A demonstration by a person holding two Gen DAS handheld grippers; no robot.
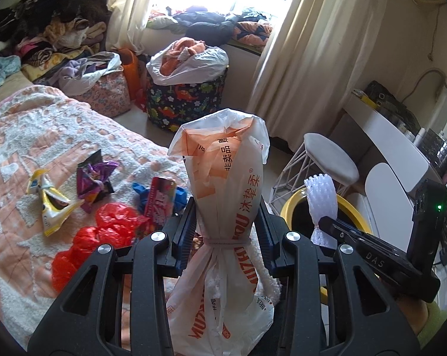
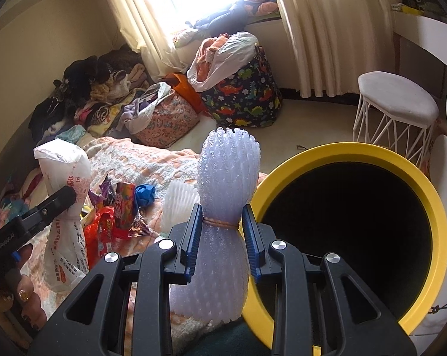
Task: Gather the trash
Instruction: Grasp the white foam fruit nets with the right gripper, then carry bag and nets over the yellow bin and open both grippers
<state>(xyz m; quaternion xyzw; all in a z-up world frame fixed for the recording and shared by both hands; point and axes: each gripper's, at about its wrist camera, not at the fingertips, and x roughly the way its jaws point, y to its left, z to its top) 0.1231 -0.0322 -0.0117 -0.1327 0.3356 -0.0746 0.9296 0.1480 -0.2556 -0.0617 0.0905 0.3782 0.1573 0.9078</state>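
My left gripper (image 1: 227, 222) is shut on a white and orange plastic bag (image 1: 226, 178) tied with a rubber band, held above the bed; the bag also shows in the right wrist view (image 2: 65, 207). My right gripper (image 2: 222, 222) is shut on a white foam net bundle (image 2: 226, 175) tied with a band, just left of the yellow-rimmed bin (image 2: 425, 195). The foam bundle (image 1: 321, 195) and the bin (image 1: 288, 207) also show in the left wrist view. Loose trash lies on the bed: a yellow wrapper (image 1: 50, 198), a purple wrapper (image 1: 94, 178), a red bag (image 1: 105, 228), a candy tube (image 1: 159, 198).
The bed has an orange and white blanket (image 1: 30, 136). A white stool (image 2: 397, 103) stands beyond the bin. A dinosaur-print hamper (image 1: 188, 101) and bags of clothes (image 1: 105, 89) stand by the window. A white desk (image 1: 386, 127) is at the right.
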